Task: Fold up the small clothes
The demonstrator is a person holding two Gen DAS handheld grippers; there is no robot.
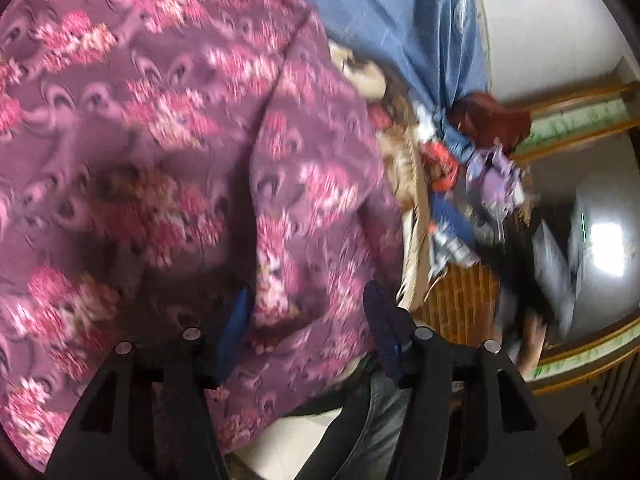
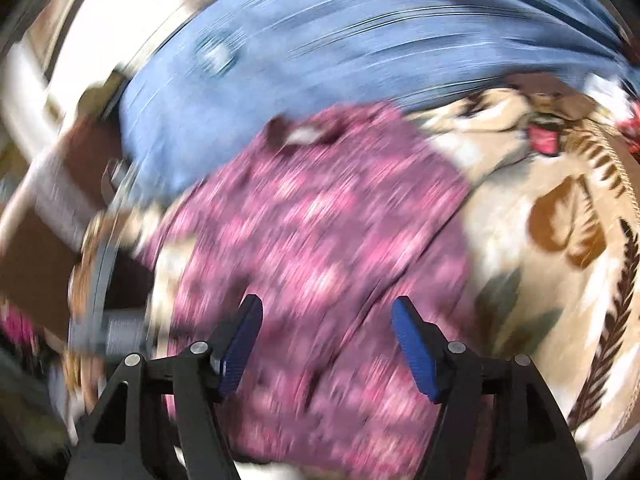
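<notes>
A purple garment with pink flower print fills most of the left wrist view and lies spread out in the right wrist view, blurred by motion. My left gripper is open, its blue pads wide apart just over the garment's fabric. My right gripper is open too, its blue pads wide apart above the lower part of the garment. Neither gripper holds anything.
The garment lies on a cream blanket with brown leaf print. A blue cloth lies behind it, also in the left wrist view. A heap of mixed clothes sits to the right. A person's jeans show below.
</notes>
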